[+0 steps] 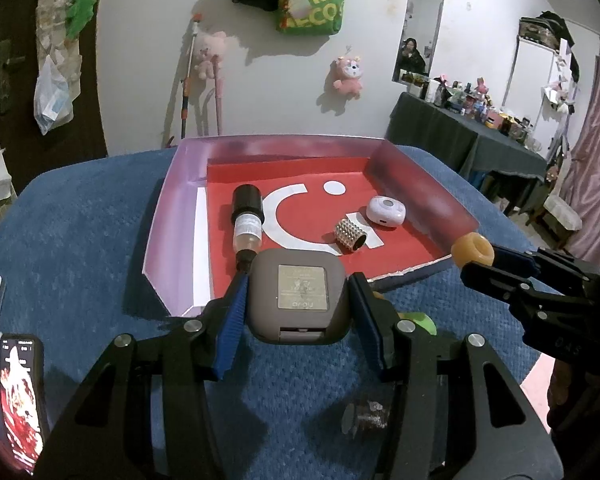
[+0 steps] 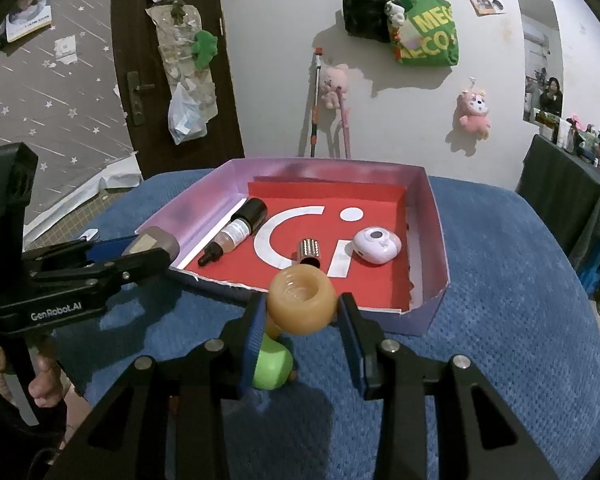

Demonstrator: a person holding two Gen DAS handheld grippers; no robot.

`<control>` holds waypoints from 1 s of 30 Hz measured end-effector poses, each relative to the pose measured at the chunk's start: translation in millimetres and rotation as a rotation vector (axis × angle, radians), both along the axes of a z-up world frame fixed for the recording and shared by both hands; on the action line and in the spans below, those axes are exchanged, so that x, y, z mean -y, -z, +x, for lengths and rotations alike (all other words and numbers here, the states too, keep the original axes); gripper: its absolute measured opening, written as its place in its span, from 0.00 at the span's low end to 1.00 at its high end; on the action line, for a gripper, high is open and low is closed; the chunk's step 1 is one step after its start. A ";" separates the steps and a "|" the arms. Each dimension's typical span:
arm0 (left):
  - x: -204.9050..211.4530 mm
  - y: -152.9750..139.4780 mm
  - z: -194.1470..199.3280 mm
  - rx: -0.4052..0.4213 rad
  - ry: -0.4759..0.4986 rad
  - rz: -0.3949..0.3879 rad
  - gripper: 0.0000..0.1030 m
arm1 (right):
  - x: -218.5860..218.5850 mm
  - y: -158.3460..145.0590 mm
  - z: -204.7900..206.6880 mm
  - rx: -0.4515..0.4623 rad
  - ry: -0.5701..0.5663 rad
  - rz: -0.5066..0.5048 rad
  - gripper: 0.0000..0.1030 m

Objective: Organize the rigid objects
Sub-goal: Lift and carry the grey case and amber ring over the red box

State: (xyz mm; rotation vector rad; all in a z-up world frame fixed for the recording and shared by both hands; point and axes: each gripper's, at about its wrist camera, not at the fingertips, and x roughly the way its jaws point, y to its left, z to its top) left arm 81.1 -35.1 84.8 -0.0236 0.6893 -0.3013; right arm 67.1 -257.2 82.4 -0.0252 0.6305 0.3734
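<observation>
- Blue cloth covers the table under a red-floored tray.
- Left hand-held gripper grips a grey case.
- Right hand-held gripper clasps an orange ring.

a matt grey plastic case and a smooth, waxy orange ring are seen. the blue cloth is coarsely woven; the studded cylinder looks metallic.

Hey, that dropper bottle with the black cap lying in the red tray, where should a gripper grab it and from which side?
Grip the clear dropper bottle across its labelled middle, coming from above with the fingers either side of its long axis. It lies flat on the red tray, the round body is the widest part, and the tray wall runs close along its left.
</observation>
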 end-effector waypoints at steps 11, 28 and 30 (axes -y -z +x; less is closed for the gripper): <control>1.7 -6.3 9.1 0.000 0.003 0.002 0.47 | -2.1 -4.9 11.9 -0.002 -0.013 0.007 0.38; 7.8 -10.8 39.5 -0.024 0.016 0.006 0.47 | -1.3 -6.9 42.6 -0.045 -0.035 0.018 0.38; 8.3 -9.0 43.6 -0.031 0.019 0.007 0.47 | -1.0 -6.6 47.6 -0.056 -0.040 0.025 0.38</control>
